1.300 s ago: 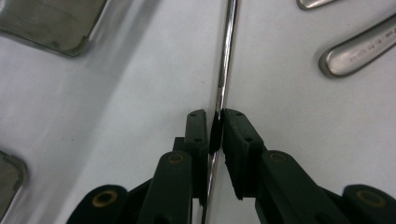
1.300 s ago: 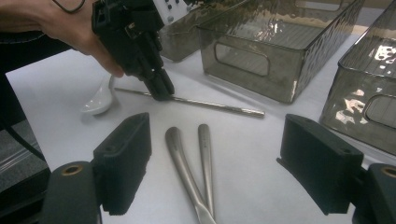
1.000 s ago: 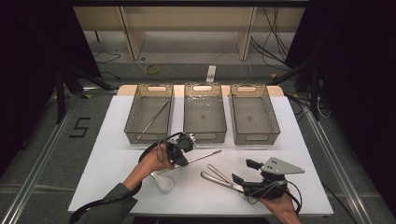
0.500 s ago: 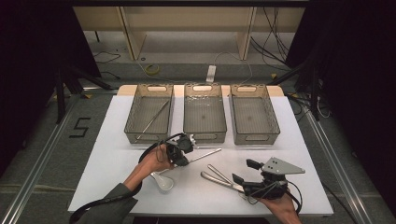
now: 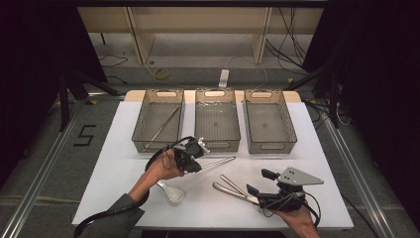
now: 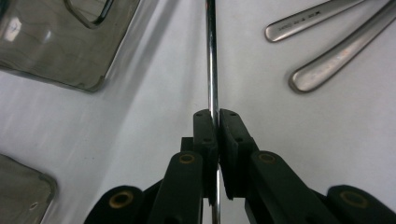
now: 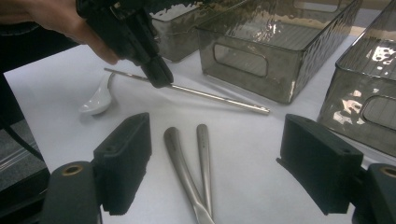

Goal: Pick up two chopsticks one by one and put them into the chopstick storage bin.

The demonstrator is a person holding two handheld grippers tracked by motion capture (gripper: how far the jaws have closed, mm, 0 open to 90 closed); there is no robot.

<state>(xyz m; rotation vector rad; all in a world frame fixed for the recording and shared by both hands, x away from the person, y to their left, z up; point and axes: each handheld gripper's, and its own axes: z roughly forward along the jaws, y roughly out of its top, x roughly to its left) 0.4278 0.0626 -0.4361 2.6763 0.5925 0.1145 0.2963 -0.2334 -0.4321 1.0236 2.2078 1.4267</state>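
The thin metal rod (image 6: 212,60) lay flat on the white bench (image 5: 109,163), and the left gripper (image 5: 194,159) had its jaws clamped on it, pinching it partway along. In the left gripper view the rod ran straight up out of the black pads, with a short length trailing back below them. Off the rod's far end, to the right of the jaws, lay the two handles of the metal tongs (image 6: 322,46); to the left stood the corner of a smoked plastic tray (image 6: 60,42). A white spoon (image 5: 171,192) lay on the bench just behind the left hand (image 5: 163,168).

The right gripper (image 5: 258,183) rested low on the bench with its jaws wide apart, nothing between the pads; the tongs' handles lay just ahead of them, pointing towards the rod.

Against a second before, the left jaws had drawn in the last little bit onto the rod. The rod, tongs and spoon lay where they had, and the right gripper had not moved.
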